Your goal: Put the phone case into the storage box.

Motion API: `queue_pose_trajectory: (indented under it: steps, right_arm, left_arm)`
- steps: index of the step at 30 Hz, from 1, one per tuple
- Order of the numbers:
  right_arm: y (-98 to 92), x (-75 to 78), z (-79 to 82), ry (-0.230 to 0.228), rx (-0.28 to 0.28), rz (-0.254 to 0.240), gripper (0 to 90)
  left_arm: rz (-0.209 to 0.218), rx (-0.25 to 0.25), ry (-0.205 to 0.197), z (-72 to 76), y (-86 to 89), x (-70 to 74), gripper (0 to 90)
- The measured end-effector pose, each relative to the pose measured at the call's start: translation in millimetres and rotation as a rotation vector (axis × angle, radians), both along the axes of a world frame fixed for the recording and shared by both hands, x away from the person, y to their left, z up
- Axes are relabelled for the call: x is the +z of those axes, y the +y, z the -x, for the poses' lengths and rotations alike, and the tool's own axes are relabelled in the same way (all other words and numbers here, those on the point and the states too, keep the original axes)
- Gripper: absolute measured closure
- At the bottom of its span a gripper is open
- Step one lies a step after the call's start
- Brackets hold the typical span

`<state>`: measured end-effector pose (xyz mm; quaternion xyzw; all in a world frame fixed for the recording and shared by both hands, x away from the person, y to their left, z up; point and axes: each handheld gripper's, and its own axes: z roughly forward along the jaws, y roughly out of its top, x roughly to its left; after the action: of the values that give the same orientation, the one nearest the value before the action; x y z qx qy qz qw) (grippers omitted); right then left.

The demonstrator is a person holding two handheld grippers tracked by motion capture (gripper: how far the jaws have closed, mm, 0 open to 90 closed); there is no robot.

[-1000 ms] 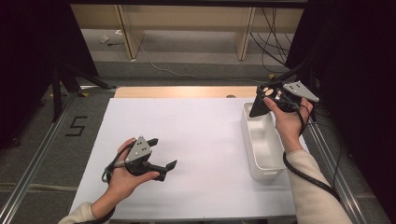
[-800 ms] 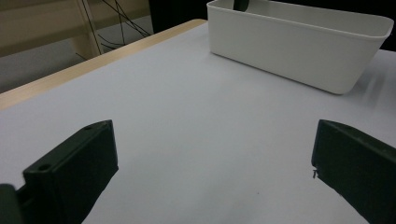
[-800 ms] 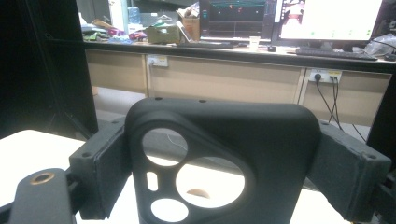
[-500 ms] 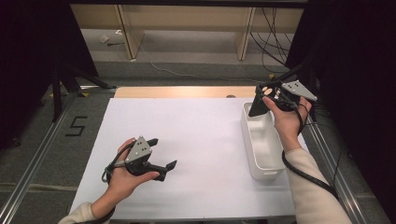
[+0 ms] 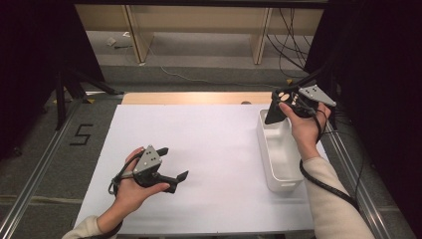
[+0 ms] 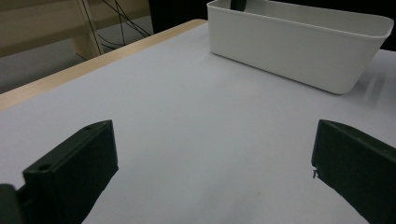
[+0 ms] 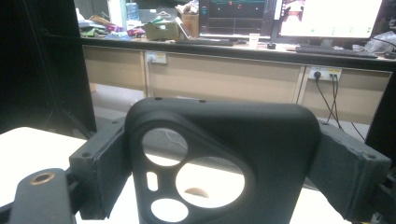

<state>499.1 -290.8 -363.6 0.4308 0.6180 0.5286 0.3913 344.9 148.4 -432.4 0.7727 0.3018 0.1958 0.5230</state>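
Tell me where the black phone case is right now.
The black phone case is clamped between the right gripper's jaws, held above the far end of the white bin at the table's right side in the high view.

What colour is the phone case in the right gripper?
Black phone case, clearest in the right gripper view.

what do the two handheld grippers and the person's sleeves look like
Both are black handheld tools with two blocky black jaws. The left gripper carries a grey three-cornered plate dotted with small screws, and so does the right gripper. A black cable trails from each, the right one looping along the forearm. The person wears cream long sleeves. In the left gripper view the jaws look matte, with small screw holes.
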Motion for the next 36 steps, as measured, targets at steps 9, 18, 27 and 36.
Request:
queue_pose_trajectory:
  steps: [9,18,27,36]
  right_arm:
    - [1.0,-0.6,-2.4,0.008,-0.003,0.004,15.3]
    - [2.6,-1.2,-5.1,0.012,-0.001,0.012,15.3]
    - [3.9,-2.1,-6.5,0.014,-0.004,0.018,15.3]
    - [5.2,-3.5,-8.8,0.016,-0.004,0.023,15.3]
  left_arm:
    - [0.0,-0.001,0.0,0.2,-0.1,0.2,0.0]
    - [0.001,-0.001,0.001,0.0,-0.2,0.1,0.0]
    - [0.002,-0.001,0.001,0.0,-0.3,0.0,0.0]
    - [0.003,-0.002,0.002,0.0,-0.2,0.0,0.0]
